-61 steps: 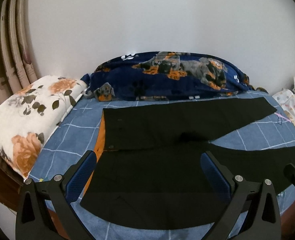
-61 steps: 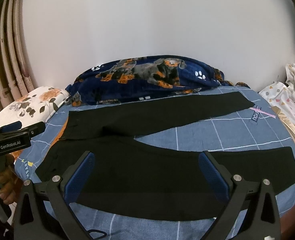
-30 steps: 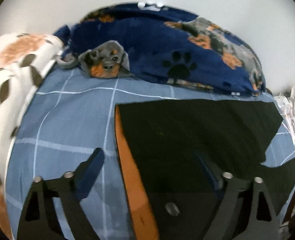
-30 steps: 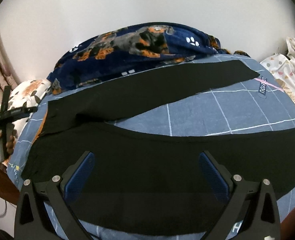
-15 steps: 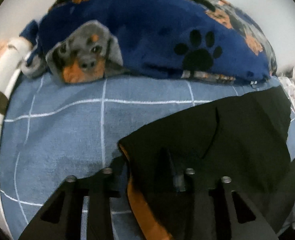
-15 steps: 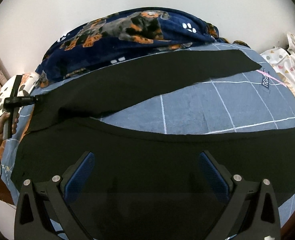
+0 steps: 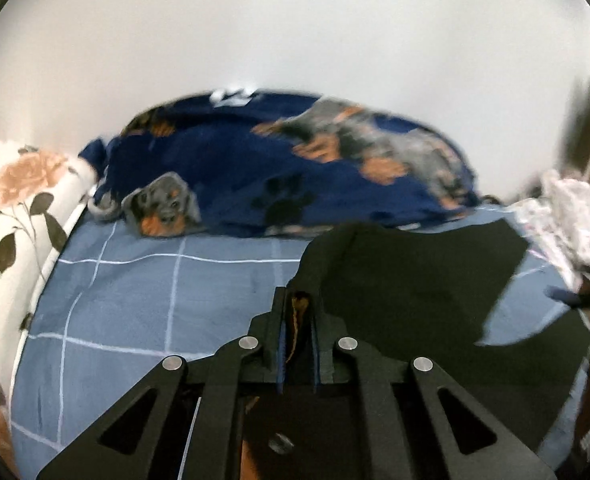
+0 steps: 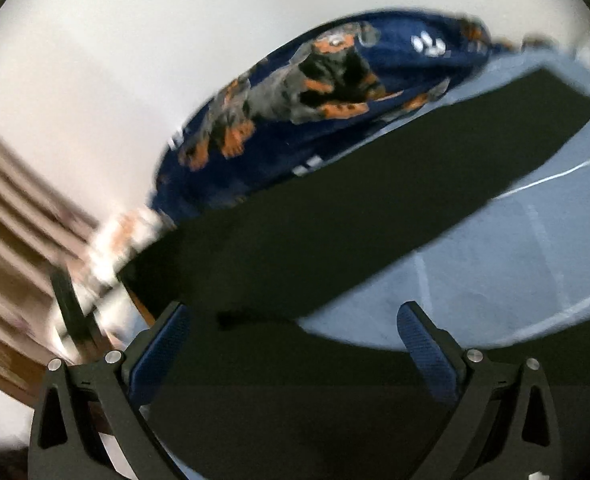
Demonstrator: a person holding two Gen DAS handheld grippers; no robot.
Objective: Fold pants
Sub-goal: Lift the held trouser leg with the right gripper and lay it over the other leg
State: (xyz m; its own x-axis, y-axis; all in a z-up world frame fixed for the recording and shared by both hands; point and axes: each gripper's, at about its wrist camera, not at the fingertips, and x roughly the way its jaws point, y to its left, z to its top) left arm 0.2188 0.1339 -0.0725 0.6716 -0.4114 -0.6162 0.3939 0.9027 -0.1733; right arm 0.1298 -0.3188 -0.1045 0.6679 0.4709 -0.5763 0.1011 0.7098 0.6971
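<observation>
Black pants (image 7: 415,280) with an orange lining lie spread on a blue checked bedsheet (image 7: 143,300). My left gripper (image 7: 295,312) is shut on the waistband corner of the pants and holds it lifted off the sheet. In the right wrist view the pants (image 8: 355,208) show as a long far leg and a near leg below. My right gripper (image 8: 295,340) is open, tilted, and hovers just above the near leg with nothing between its blue pads (image 8: 427,352).
A navy dog-print blanket (image 7: 295,176) is bunched along the white wall at the back. A floral pillow (image 7: 19,216) lies at the left. Patterned white fabric (image 7: 567,216) lies at the right bed edge. Curtains (image 8: 11,216) hang at the left.
My left gripper reached the far waistband corner, shut on it and lifted it. My right gripper stayed open, dropped closer to the pants and tilted.
</observation>
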